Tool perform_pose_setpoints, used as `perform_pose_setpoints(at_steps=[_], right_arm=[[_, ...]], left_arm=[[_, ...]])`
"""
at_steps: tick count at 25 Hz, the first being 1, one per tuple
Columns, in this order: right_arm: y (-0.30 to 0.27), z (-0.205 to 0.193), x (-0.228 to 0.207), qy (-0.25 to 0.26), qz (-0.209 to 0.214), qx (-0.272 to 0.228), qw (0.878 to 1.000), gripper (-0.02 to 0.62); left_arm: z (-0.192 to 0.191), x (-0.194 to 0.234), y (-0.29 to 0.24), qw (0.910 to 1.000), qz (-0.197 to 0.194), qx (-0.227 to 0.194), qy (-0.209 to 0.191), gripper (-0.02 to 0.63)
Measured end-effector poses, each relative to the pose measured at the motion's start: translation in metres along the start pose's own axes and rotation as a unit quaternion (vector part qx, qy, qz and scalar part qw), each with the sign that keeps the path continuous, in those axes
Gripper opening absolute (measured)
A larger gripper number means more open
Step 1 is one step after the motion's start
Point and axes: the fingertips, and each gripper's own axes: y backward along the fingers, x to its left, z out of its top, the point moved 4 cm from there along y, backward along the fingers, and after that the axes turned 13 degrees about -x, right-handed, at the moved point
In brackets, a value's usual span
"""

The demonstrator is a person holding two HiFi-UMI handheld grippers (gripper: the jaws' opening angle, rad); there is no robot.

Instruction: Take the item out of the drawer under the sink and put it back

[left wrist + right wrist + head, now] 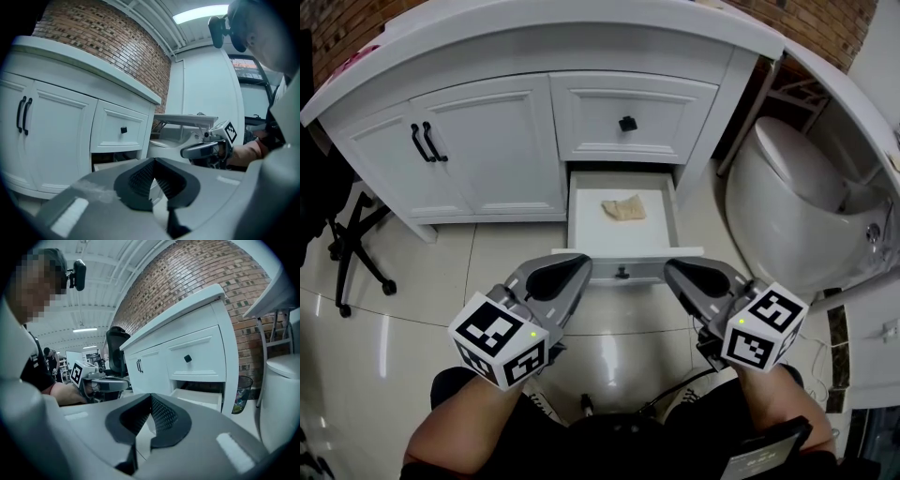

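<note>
1. Head view: the white vanity [487,141] has its lower drawer [581,220] pulled open, below a shut drawer with a black knob [627,123]. A crumpled tan item [623,208], cloth or paper I cannot tell, lies on the drawer floor towards the back, touched by neither tool. The left gripper [574,266] and the right gripper [678,273] hover over the tiled floor just in front of the drawer's front panel, one to each side of its small knob. A toilet [787,197] stands right of the vanity and an office chair [347,248] to its left.
2. Left gripper view: the ribbed pads meet at their tips, clenched on nothing. The open drawer shows beyond them, and the right gripper is off to the side.
3. Right gripper view: its pads are likewise pressed together and empty. Past them lie the open drawer and a mesh waste bin [242,394] beside the vanity.
</note>
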Motion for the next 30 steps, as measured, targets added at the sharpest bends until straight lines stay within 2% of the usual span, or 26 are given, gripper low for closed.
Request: perform_pose_setpoints(at_steps=[5,7,11,14,16,25,30], right_arm=[[-0.015,0.012,-0.015,-0.006,0.008,0.031,0.999,0.005],[-0.025,0.016,-0.018,0.01,0.022,0.047,0.999,0.008],[-0.056,0.017,-0.036,0.104,0.054,0.11,0.987,0.043],[-0.085,0.011,-0.064,0.189,0.065,0.152,0.968,0.055],[-0.103,0.002,-0.083,0.221,0.069,0.175,0.957,0.055],[-0.167,-0.058,-0.148,0.232,0.069,0.273,0.931,0.055],[-0.189,-0.086,-0.171,0.223,0.061,0.306,0.923,0.055]], left_arm=[[0.004,0.001,0.001,1.0,0.003,-0.005,-0.004,0.003],[0.003,0.0,0.002,1.0,0.003,-0.003,-0.006,0.003],[-0.001,0.001,0.001,0.9999,0.006,0.004,-0.01,0.003],[-0.002,0.003,-0.002,1.0,0.006,0.004,-0.007,0.003],[-0.003,0.005,-0.003,1.0,0.008,0.004,-0.002,0.003],[-0.009,0.011,-0.007,0.9998,0.012,0.011,0.006,0.003],[-0.012,0.017,-0.008,0.9997,0.016,0.017,0.011,0.003]])
